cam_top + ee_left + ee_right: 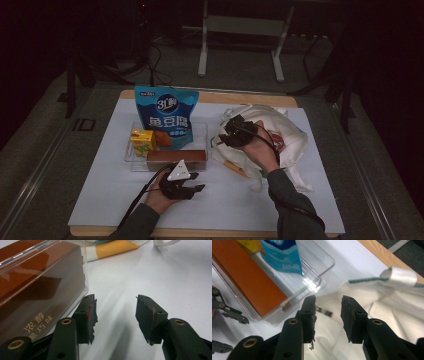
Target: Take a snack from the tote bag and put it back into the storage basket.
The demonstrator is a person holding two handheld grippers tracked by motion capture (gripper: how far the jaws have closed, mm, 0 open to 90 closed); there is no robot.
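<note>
Both grippers' fingers stand open, empty: right gripper point(328, 315) over the white bag point(387, 307), left gripper point(115, 317) beside the brown box point(37, 290).

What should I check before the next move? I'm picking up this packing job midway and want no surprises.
1. Left hand-held gripper free of load: ok, jaws apart with bare table between them.
2. Right hand-held gripper free of load: ok, jaws apart above the white cloth bag, nothing clamped.
3. Brown box reachable: ok, it lies along the near wall of the clear tray, beside the left hand-held gripper.
4. Blue snack pouch stable: ok, standing in the tray.
5. Bag mouth open enough for loading: cannot tell, the person's hand covers it.
</note>
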